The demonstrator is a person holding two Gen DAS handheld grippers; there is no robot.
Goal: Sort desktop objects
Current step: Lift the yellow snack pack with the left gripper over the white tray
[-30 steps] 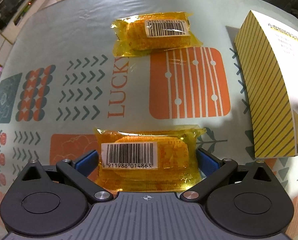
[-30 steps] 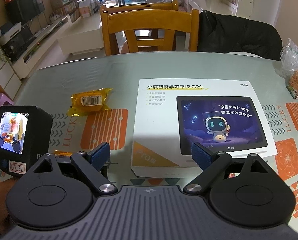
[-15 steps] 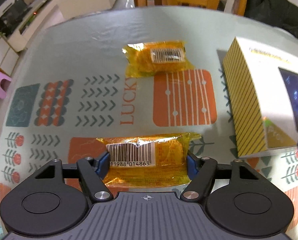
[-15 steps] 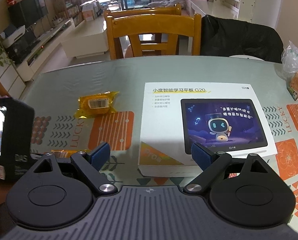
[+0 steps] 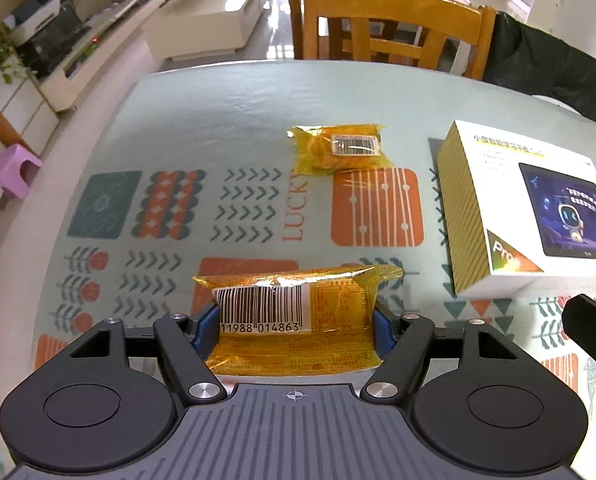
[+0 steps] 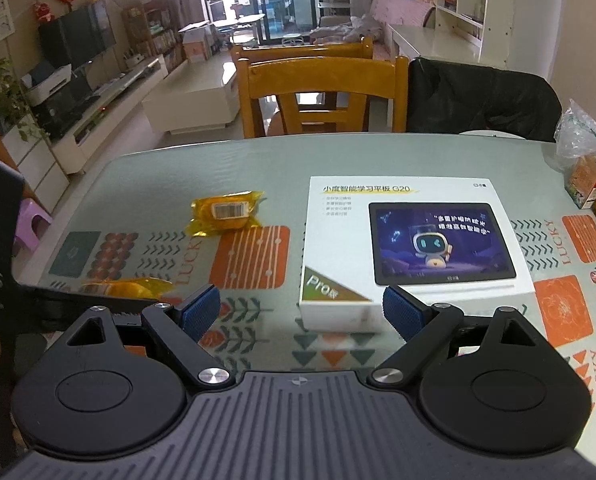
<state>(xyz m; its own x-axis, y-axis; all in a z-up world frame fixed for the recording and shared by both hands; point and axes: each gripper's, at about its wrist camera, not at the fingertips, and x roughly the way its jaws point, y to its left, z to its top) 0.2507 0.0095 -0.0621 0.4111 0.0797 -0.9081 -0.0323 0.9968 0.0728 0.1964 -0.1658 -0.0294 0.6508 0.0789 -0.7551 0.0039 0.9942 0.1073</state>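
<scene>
My left gripper (image 5: pixel 295 330) is shut on a yellow snack packet (image 5: pixel 298 312) with a barcode label, its blue pads pressing both ends, and the packet hangs above the table. The same held packet (image 6: pixel 123 288) shows at the left of the right wrist view. A second yellow packet (image 5: pixel 340 148) (image 6: pixel 225 214) lies farther off on the patterned tablecloth. A white tablet box (image 5: pixel 526 204) (image 6: pixel 410 240) with a robot picture lies flat to the right. My right gripper (image 6: pixel 302 312) stands open above the table, just in front of the box's near edge, with nothing between its fingers.
The round table (image 5: pixel 177 120) carries a patterned cloth under glass. Wooden chairs (image 6: pixel 318 96) and a dark jacket over a chair (image 6: pixel 482 100) stand at its far side. Plastic bags and a jar (image 6: pixel 594 172) sit at the table's right edge. A purple stool (image 5: pixel 15 168) stands on the floor, left.
My left gripper closed on the near packet and lifted it off the table. The right gripper rose and drew a little nearer the box, still open.
</scene>
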